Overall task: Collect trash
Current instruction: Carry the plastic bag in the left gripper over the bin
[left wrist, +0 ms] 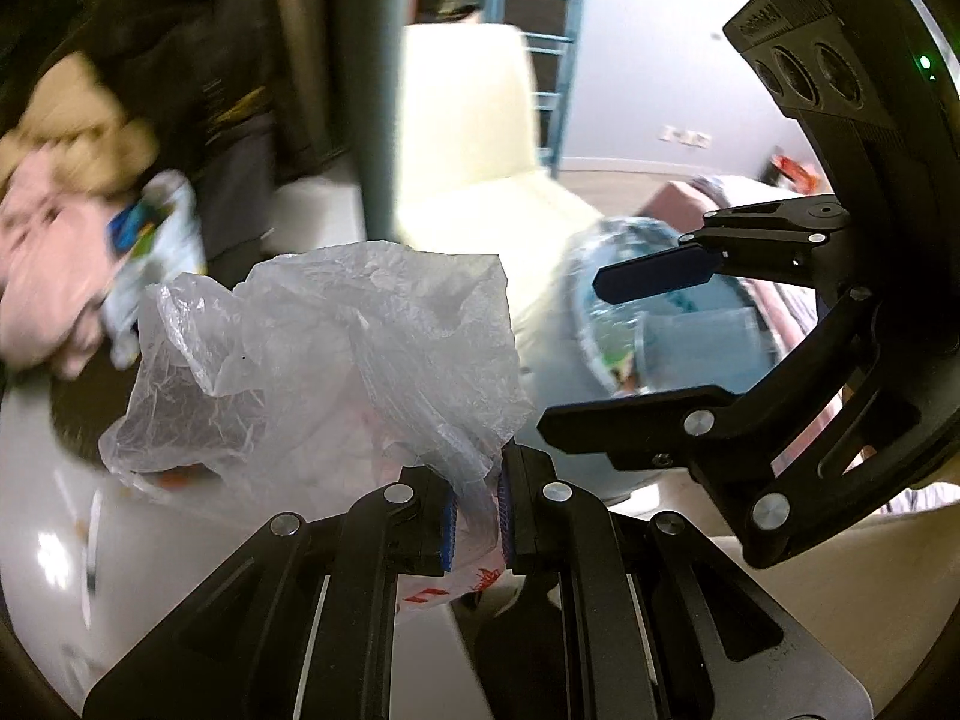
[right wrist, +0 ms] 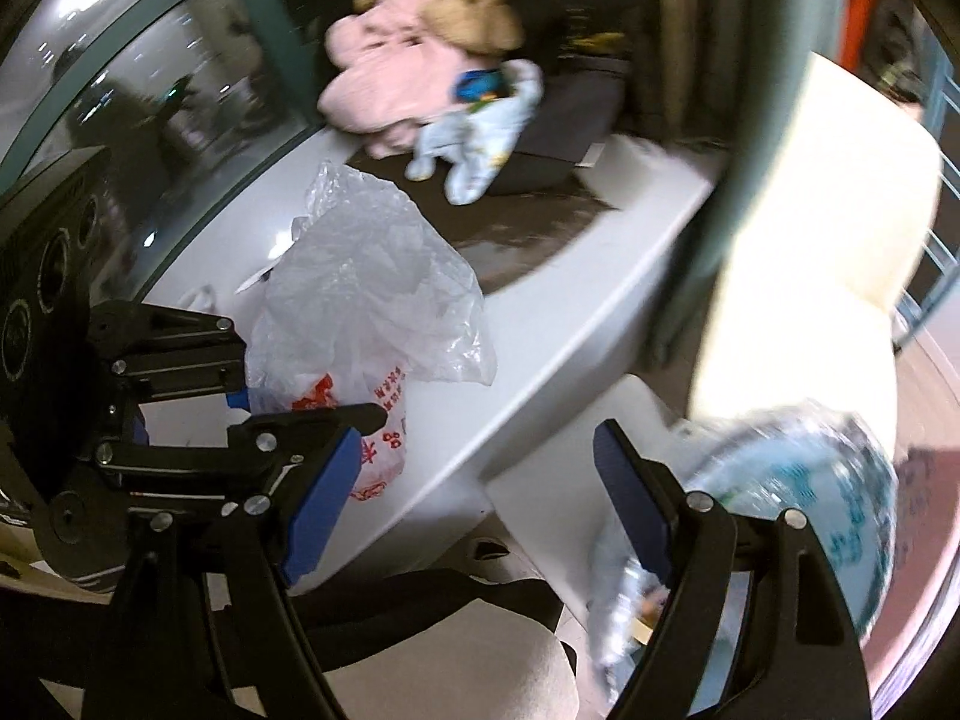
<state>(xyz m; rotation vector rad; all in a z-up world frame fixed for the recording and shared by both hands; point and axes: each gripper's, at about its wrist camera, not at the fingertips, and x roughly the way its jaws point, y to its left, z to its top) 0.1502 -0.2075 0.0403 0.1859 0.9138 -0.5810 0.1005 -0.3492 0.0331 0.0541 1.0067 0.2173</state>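
One pink garment [right wrist: 372, 90] and one pale printed bag [right wrist: 480, 138] lie at the far edge of the white bench [right wrist: 540, 312]. The left claw [left wrist: 477, 504] is clamped on one crumpled clear plastic bag [left wrist: 336, 348] with red print — held above the bench. The right claw [right wrist: 474, 510] stands wide, nothing between its pads. One blue-tinted bag [right wrist: 810, 492] of trash sits right, before the cream chair [right wrist: 840, 210].

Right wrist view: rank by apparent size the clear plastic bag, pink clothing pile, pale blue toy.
1. clear plastic bag, nearest the camera, so its lead is partly nearness.
2. pink clothing pile.
3. pale blue toy.
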